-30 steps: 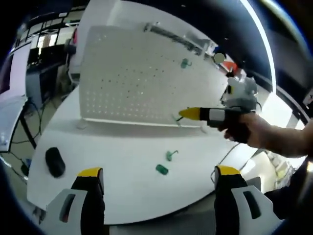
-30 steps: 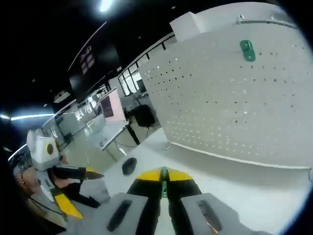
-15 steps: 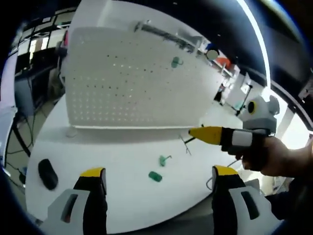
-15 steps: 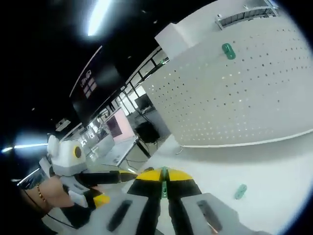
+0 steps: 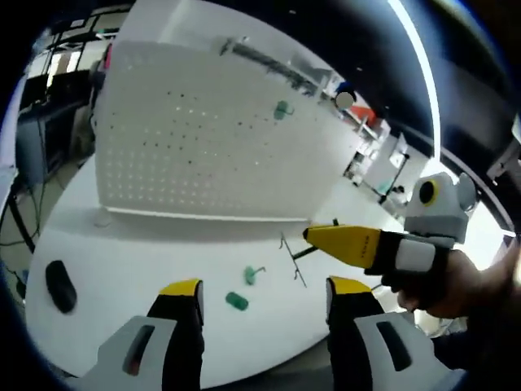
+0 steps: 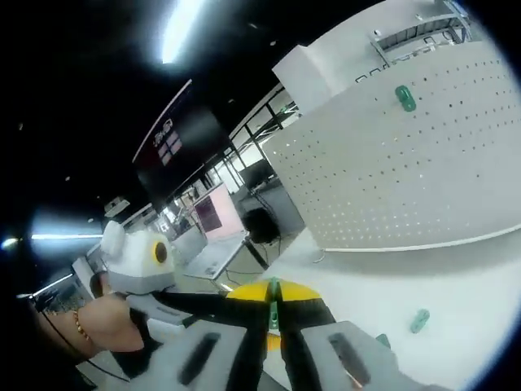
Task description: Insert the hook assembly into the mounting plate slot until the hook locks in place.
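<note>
In the left gripper view the left gripper (image 5: 264,297) hangs over the near edge of the white desk (image 5: 146,252), its two yellow-tipped jaws spread apart with nothing between them. Beyond it a white perforated mounting plate (image 5: 203,147) stands upright on the desk, and a green hook (image 5: 282,110) is already seated high on its face. Two more green pieces lie on the desk in front of the plate: a hook with a thin wire arm (image 5: 253,274) and, nearer the jaws, a short green plug (image 5: 237,301), close to each other but apart. A dark computer mouse (image 5: 59,285) rests on the desk well off to the side. The right gripper (image 5: 319,236) comes in from the right, gripped by a person's hand (image 5: 444,281), its yellow jaws pressed together on a thin wire hook assembly (image 5: 291,257) that hangs above the desk, clear of the plate. In the right gripper view the right gripper (image 6: 274,292) has its jaws clenched on a slim green part of that assembly (image 6: 274,305), the plate (image 6: 407,171) rises beyond with the mounted hook (image 6: 404,98) near its top, and a green plug (image 6: 419,320) lies on the desk (image 6: 383,277). The left gripper (image 6: 175,305) and a hand (image 6: 98,326) wearing a bracelet (image 6: 80,326) sit at the left.
</note>
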Demonstrator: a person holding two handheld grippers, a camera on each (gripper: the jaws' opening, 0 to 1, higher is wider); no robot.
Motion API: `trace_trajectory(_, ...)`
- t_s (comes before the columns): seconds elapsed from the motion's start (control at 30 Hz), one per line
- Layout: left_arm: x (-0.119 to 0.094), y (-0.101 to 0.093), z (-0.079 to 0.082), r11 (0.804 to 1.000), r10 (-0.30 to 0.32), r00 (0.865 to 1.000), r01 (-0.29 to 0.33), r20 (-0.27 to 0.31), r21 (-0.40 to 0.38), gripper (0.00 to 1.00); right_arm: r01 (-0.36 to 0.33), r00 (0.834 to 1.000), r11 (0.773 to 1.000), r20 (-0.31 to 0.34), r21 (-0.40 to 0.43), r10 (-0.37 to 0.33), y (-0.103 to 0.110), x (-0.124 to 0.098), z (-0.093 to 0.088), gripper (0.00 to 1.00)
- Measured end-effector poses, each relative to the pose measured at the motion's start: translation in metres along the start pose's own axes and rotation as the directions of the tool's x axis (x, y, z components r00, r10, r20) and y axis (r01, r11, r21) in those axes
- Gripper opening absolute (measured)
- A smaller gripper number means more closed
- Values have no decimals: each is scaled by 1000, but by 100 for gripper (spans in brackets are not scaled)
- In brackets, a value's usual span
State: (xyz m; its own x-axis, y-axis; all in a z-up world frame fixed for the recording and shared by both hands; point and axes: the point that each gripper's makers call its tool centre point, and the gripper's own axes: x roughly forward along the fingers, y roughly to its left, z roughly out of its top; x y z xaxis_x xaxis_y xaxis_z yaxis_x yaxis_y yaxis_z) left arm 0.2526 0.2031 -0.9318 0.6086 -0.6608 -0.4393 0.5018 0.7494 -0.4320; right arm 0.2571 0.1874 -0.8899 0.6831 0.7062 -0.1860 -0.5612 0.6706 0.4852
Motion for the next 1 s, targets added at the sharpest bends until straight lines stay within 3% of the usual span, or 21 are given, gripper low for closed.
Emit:
trace_trajectory(0.33, 2, -7, 3, 999, -42, 999, 42, 16, -17, 35, -29, 1000, 999, -5, -26, 28, 7, 4, -1, 0)
trace_trajectory(0.47, 3, -14, 5, 996, -85, 996, 85, 26, -16, 16, -28, 1000, 999, -2, -35, 27, 7, 4, 1, 0)
trace_trajectory(0.73, 6, -19, 0, 992, -114, 993, 115, 12, -50, 11, -21, 1000, 999, 7, -34, 21, 9, 3, 0, 0)
trace_trajectory(0.87, 6, -22, -1, 994, -111, 994, 111, 2, 4, 6, -17, 1000, 999, 2, -52, 17, 10, 2, -2, 0)
trace_trajectory(1.0, 6, -22, 1, 991, -127, 992, 128, 25, -49, 5, -13, 1000, 998, 11, -68, 14, 10, 0, 2, 0)
